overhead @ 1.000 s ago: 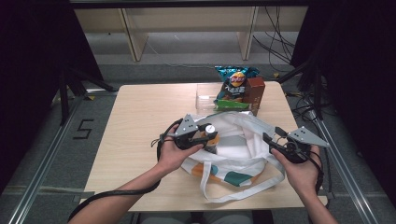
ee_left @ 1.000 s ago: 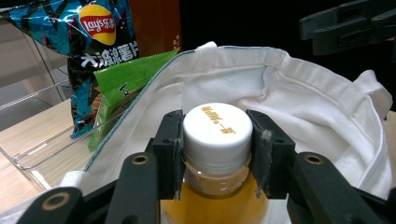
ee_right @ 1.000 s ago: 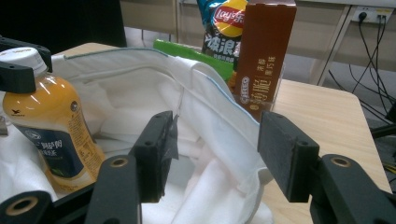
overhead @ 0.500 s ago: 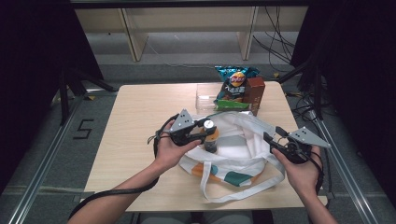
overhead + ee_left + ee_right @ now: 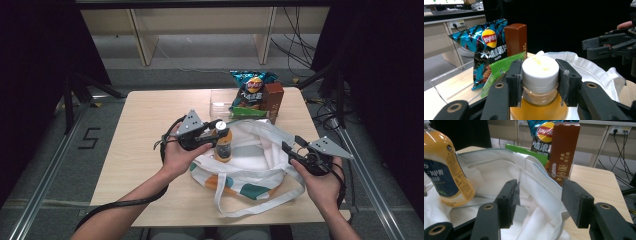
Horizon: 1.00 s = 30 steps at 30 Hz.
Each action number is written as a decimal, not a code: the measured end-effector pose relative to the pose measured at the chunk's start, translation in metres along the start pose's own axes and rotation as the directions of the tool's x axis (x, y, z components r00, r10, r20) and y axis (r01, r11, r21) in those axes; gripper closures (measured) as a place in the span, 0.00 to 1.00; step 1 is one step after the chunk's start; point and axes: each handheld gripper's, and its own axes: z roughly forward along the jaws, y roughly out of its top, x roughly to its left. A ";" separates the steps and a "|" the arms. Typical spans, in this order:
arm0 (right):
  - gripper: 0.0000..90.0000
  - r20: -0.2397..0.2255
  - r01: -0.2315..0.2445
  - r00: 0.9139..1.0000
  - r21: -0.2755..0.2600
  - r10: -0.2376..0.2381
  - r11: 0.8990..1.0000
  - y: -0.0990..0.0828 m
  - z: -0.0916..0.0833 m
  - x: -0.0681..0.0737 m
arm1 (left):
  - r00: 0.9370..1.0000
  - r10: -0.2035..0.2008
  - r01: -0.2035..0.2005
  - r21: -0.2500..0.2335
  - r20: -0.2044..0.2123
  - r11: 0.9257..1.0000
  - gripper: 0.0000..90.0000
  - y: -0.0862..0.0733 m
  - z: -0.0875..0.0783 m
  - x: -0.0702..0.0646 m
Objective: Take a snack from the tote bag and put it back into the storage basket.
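Left hand-held gripper (image 5: 214,131) pinches the juice bottle (image 5: 223,145) by its cap above the bag (image 5: 250,155); right hand-held gripper (image 5: 291,148), spread, straddles the rim. Snacks (image 5: 254,92) remain unpacked on the counter (image 5: 145,135).

Wooden table (image 5: 150,115), tote bag (image 5: 250,165), snacks (image 5: 255,92) (far edge)

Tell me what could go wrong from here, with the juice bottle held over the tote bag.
1. The left claw grips the juice bottle only by its white cap; the heavy body may swing or slip.
2. The right claw has only a fold of the tote bag's rim between its jaws, so the mouth may sag shut as the bottle passes.
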 end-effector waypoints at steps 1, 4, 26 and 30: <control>0.53 0.000 0.000 1.000 0.000 0.000 1.000 0.000 0.000 0.000 | 1.000 0.000 0.000 0.000 0.000 1.000 0.65 0.000 0.000 0.000; 0.53 0.003 0.016 1.000 -0.006 -0.016 1.000 0.000 0.000 -0.001 | 1.000 0.003 -0.003 -0.011 0.004 1.000 0.65 0.006 -0.001 0.000; 0.53 0.009 0.019 1.000 -0.023 -0.019 1.000 0.000 0.000 -0.002 | 1.000 -0.007 0.007 -0.034 0.011 0.999 0.65 0.029 -0.002 0.003; 0.53 0.006 0.019 1.000 -0.024 -0.018 1.000 0.000 0.001 -0.004 | 1.000 -0.004 0.004 -0.034 0.012 0.999 0.65 0.031 -0.001 0.004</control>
